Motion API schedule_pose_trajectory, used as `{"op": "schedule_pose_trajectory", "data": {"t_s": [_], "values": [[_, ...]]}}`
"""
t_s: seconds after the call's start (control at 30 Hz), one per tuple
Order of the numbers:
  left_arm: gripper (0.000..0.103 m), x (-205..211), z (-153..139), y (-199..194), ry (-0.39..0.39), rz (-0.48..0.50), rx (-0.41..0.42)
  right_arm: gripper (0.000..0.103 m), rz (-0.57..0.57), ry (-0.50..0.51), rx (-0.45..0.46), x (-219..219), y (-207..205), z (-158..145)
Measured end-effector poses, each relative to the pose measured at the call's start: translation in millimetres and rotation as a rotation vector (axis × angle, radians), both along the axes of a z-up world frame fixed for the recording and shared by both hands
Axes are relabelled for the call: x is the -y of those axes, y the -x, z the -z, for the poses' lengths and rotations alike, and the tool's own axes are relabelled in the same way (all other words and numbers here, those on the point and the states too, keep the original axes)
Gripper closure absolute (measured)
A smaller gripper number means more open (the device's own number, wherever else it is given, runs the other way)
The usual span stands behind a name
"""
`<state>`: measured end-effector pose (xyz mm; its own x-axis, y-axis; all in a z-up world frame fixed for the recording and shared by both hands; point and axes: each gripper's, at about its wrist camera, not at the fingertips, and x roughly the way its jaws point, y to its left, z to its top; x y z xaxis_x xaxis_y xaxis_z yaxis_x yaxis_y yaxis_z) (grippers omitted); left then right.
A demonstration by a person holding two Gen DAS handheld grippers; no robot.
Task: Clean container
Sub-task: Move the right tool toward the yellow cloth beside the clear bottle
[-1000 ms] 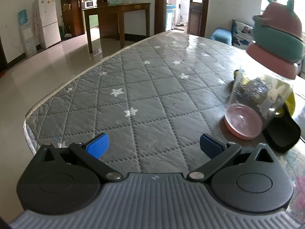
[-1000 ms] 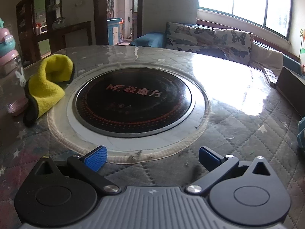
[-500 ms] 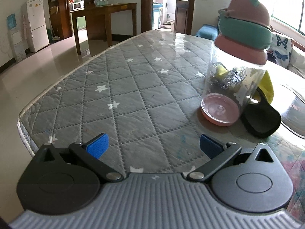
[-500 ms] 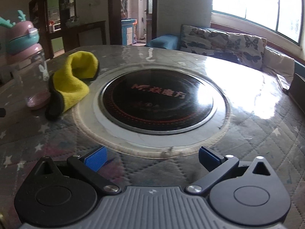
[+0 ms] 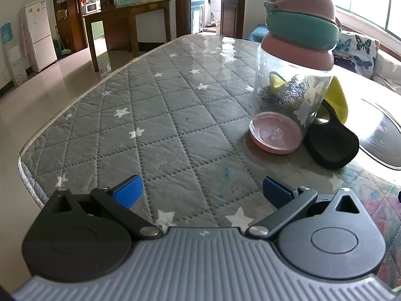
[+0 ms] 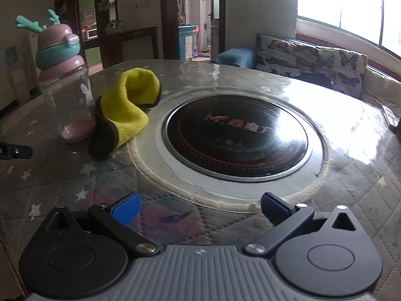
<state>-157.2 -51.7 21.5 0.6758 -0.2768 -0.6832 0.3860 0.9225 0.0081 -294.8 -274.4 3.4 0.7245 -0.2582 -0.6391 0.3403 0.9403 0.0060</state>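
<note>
Left hand-held gripper agape | right hand-held gripper agape | bottle clear, pink-teal antlered lid, upright

Showing clear, glossy plastic on the bottle at 2 o'clock, under a smooth matt pink-and-teal lid. Lying beside it, fuzzy yellow-and-black cloth. Gleaming under a glossy clear cover, quilted grey table fabric; shining at 12 o'clock, black glass cooktop.

bottle antlers cut off at top edge, cloth partly hidden behind bottle
</note>
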Motion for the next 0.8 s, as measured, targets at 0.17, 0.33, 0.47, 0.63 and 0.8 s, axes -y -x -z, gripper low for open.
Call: {"op": "schedule_pose_trajectory", "data": {"t_s": [0.17,0.33,0.47,0.63,0.8], "values": [[0.0,5.0,-0.7,3.7,-0.002,0.009,-0.007,0.0,-0.028,-0.031,0.007,-4.4,-4.3,-1.7],[0.0,9.3,-2.9,6.8,-0.002,0.024,-0.005,0.0,-0.056,-0.029,0.009,-11.4,-7.1,-2.9],[0.0,13.5,-4.6,7.9,-0.004,0.041,-0.002,0.0,-0.078,-0.031,0.014,-17.8,-10.4,-3.8],[0.0,19.5,-7.0,9.7,-0.008,0.066,0.006,0.0,-0.103,-0.031,0.014,-24.5,-16.5,-5.2],[0.0,25.1,-9.4,10.1,-0.013,0.082,0.012,0.0,-0.123,-0.028,0.016,-28.6,-23.2,-7.9]]}}
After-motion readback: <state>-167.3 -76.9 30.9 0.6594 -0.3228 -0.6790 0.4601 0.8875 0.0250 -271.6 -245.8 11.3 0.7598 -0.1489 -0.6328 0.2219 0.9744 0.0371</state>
